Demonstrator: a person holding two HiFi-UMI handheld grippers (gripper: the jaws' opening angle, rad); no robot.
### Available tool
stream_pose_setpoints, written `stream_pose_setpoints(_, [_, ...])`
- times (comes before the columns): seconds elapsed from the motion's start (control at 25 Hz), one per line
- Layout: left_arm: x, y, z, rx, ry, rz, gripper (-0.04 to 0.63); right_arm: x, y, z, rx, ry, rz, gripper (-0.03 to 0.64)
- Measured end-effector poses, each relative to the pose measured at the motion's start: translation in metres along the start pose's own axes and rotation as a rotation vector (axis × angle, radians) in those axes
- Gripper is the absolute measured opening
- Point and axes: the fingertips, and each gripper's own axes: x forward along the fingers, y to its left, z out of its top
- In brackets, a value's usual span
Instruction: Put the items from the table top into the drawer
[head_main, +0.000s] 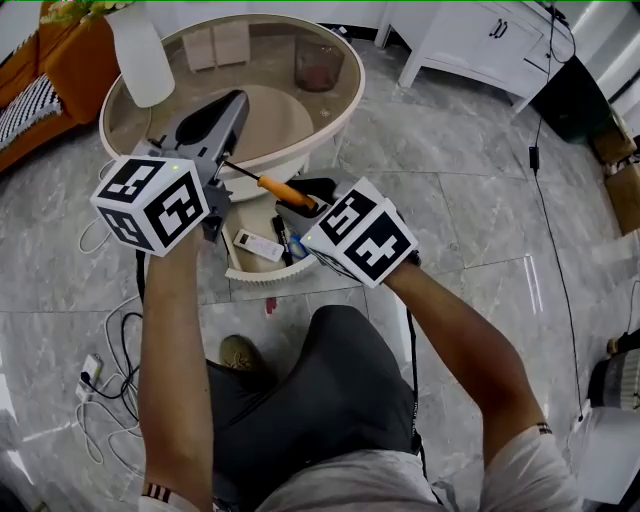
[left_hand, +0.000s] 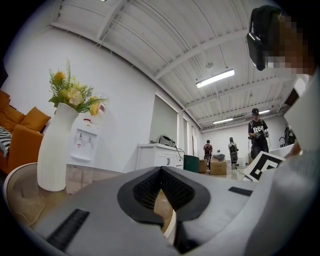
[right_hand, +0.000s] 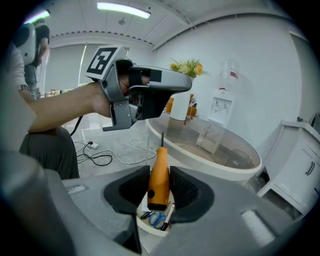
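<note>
Now we pinch the orange screwdriver (right_hand: 159, 186) between the pads of our right claw (right_hand: 158, 171). Its shaft juts ahead past the tips, and the open drawer (right_hand: 145, 226) lies just beneath. Our left claw (left_hand: 161, 170) sits pressed together.

Round glass-topped table (head_main: 346, 100), white vase (head_main: 140, 55) of flowers standing near its edge

orange screwdriver handle (right_hand: 159, 182), white vase (left_hand: 54, 150), yellow flowers (left_hand: 75, 95), grey veined floor (head_main: 480, 200)

The right gripper (head_main: 305, 198) hides part of the drawer (head_main: 255, 278). The things inside look too small to name. The vase (head_main: 140, 55) is cut off on top.
</note>
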Motion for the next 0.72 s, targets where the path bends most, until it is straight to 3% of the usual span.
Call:
stream_pose_setpoints(0.36, [-0.011, 0.003, -0.007, 0.021, 0.030, 0.027, -0.002, -0.003, 0.024, -0.016, -0.005, -0.014, 0.051, 0.126])
stream_pose_setpoints(0.72, [-0.029, -0.006, -0.020, 0.033, 0.057, 0.028, -0.002, 0.034, 0.035, -0.054, 0.002, 0.056, 0.086, 0.126])
